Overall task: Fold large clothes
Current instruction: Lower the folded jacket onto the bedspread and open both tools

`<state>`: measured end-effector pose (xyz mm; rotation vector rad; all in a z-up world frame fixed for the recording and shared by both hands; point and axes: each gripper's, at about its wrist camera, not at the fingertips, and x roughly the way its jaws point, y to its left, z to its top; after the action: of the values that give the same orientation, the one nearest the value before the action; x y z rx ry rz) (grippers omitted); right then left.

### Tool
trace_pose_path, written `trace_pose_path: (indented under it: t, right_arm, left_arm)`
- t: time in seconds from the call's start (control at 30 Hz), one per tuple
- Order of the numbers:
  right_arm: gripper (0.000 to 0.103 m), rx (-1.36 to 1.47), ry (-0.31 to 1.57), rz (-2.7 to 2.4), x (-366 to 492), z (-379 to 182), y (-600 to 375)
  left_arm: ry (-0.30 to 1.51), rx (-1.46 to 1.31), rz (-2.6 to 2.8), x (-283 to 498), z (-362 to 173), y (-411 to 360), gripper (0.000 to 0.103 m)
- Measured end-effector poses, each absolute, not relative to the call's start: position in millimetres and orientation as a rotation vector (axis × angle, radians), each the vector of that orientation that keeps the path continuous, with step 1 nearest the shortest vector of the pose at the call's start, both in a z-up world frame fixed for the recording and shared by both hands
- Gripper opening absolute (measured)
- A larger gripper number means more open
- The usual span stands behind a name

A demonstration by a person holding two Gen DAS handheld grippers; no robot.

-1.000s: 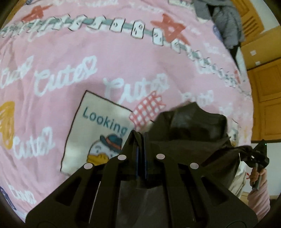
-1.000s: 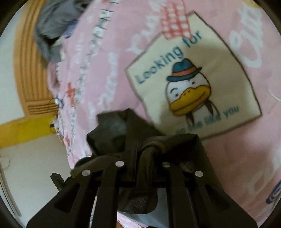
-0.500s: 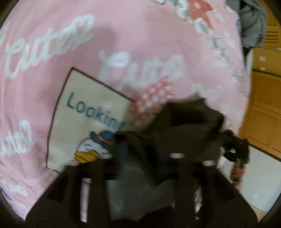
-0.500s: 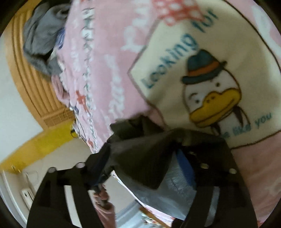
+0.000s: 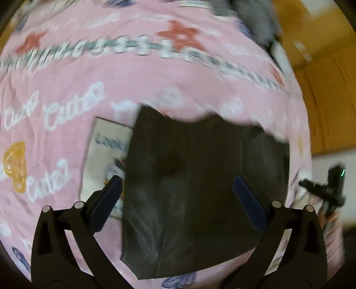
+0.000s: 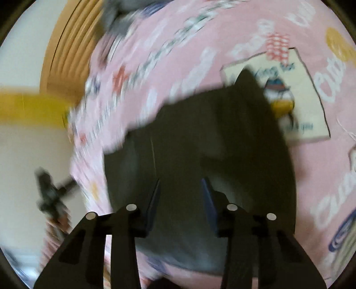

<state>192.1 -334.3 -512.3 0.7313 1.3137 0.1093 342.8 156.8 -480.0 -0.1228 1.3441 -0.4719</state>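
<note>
Dark garment (image 5: 200, 182) lying flat on the pink blanket (image 5: 111, 73), both hand-held grippers released.
The left hand-held gripper (image 5: 178, 191) is hovering with jaws wide apart, the right hand-held gripper (image 6: 180, 195) likewise parted, neither gripping cloth. The garment is partly covering the duck patch (image 6: 296, 106); a grey clothes pile (image 5: 253, 20) is sitting at the blanket's far edge.
</note>
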Motion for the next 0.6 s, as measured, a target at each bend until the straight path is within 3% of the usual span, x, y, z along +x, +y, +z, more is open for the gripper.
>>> trace_pose_path:
  t: [0.13, 0.23, 0.27, 0.3, 0.33, 0.43, 0.6]
  right_arm:
    - [0.036, 0.499, 1.336, 0.124, 128, -523, -264]
    - [0.035, 0.417, 1.344, 0.097, 104, -543, -233]
    - [0.028, 0.374, 1.360, 0.073, 101, -556, -223]
    - [0.025, 0.329, 1.388, 0.047, 103, -572, -217]
    - [0.013, 0.297, 1.405, 0.015, 106, -584, -216]
    - [0.001, 0.332, 1.418, -0.066, 119, -614, -226]
    - [0.000, 0.451, 1.417, -0.102, 132, -629, -246]
  left_arm:
    - [1.267, 0.047, -0.491, 260, -495, 123, 0.091]
    - [1.314, 0.154, -0.455, 224, -528, 103, 0.090]
    - [1.317, 0.155, -0.446, 218, -540, 99, 0.085]
    - [1.340, 0.174, -0.427, 216, -560, 93, 0.070]
    - [1.361, 0.192, -0.394, 219, -574, 89, 0.068]
    - [1.358, 0.200, -0.358, 232, -596, 85, 0.068]
    - [1.353, 0.182, -0.330, 255, -603, 82, 0.068]
